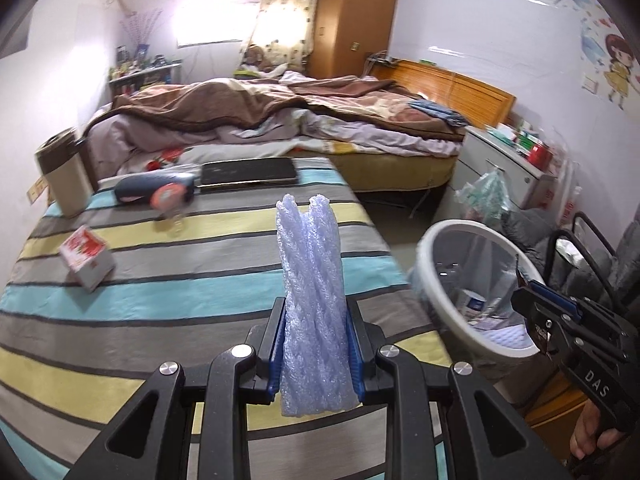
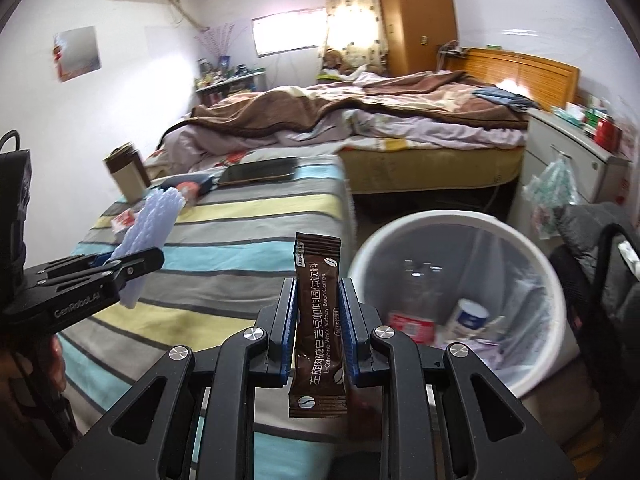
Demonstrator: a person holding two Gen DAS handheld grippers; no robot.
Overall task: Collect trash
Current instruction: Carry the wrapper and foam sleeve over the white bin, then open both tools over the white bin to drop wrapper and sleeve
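Note:
My left gripper (image 1: 316, 320) is shut on a pale blue foam net sleeve (image 1: 312, 280), held upright above the striped table (image 1: 180, 280); the sleeve also shows in the right wrist view (image 2: 154, 224). My right gripper (image 2: 318, 300) is shut on a brown coffee sachet (image 2: 318, 320), held upright near the table's right edge. The white trash bin (image 2: 460, 224) with a clear liner stands on the floor just right of the sachet and holds several discarded items. In the left wrist view the bin (image 1: 432, 248) is at the right, with my right gripper (image 1: 532, 300) over its rim.
On the table lie a red-and-white small box (image 1: 86, 256), a dark pouch (image 1: 156, 192), a beige canister (image 1: 66, 176) and a dark tablet (image 1: 248, 170). A bed (image 1: 280, 120) is behind. A black chair (image 2: 600, 272) and white cabinet (image 2: 568, 156) are right of the bin.

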